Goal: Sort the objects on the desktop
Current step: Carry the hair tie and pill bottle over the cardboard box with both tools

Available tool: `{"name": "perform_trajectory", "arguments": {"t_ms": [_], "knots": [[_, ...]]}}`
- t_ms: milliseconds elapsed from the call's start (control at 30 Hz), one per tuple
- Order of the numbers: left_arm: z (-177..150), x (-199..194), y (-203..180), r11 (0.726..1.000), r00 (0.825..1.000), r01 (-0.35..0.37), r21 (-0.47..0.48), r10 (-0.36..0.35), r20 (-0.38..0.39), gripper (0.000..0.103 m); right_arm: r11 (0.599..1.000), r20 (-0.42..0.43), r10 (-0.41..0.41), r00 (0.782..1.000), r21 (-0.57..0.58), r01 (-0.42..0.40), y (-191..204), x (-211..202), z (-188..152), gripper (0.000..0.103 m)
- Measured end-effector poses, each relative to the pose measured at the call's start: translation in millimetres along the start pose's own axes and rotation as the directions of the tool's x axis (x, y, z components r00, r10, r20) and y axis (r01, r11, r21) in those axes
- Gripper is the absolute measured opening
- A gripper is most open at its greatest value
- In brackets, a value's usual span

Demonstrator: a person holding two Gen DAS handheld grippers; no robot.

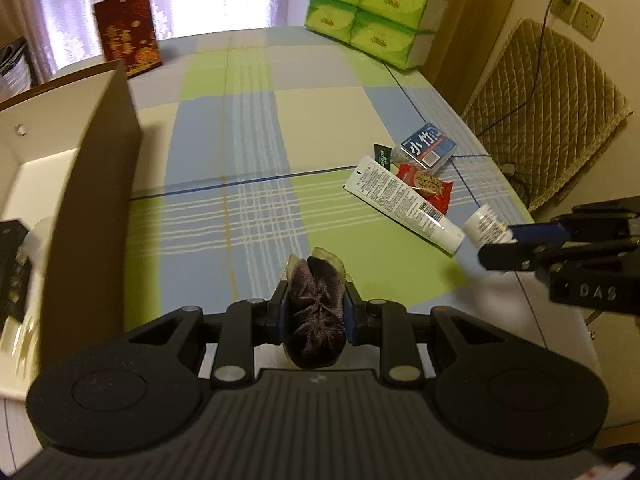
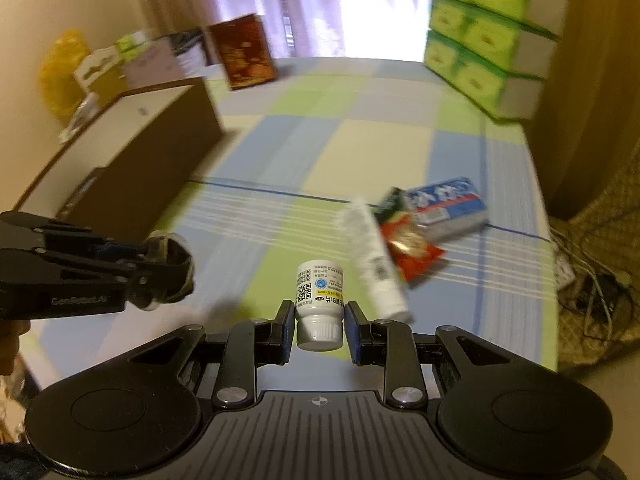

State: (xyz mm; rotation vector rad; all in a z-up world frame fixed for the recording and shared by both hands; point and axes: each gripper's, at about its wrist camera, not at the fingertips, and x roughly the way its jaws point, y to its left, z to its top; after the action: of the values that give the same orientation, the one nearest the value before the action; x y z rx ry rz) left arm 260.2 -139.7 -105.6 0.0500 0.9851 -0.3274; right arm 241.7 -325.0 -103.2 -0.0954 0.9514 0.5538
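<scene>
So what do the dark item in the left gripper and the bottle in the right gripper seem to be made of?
The dark bundle in the left gripper looks like soft fuzzy fabric, maybe velvet, inside clear film: it creases and has a matte nap. The small white bottle between the fingers of the right gripper looks like smooth, slightly glossy plastic with a ribbed cap and printed paper label.

Left gripper (image 1: 316, 304): jaws clamped on dark wrapped item (image 1: 317, 312), held above table.
Right gripper (image 2: 318, 318): jaws gripping white bottle (image 2: 319, 304), cap toward camera.
</scene>
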Motion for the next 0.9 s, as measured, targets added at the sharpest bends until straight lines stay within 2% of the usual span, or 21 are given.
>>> {"name": "perform_trajectory", "arguments": {"t_ms": [200,533,900], "knots": [[-20,-44,23,0.998,0.999,-0.023,-0.052,0.025,0.035,0.022,0.994,-0.011,0.070,0.997,-0.083,-0.071,45,-5,-2,0.024],[-60,-101,81,0.984,0.994,-0.082,-0.161,0.091,0.052,0.022,0.957,-0.056,0.193,0.980,-0.209,-0.201,128,6,-7,0.024],[-66,-145,149,0.974,0.982,-0.113,-0.196,0.139,0.125,0.022,0.928,-0.004,0.245,0.969,-0.288,-0.236,206,23,18,0.024]]}}
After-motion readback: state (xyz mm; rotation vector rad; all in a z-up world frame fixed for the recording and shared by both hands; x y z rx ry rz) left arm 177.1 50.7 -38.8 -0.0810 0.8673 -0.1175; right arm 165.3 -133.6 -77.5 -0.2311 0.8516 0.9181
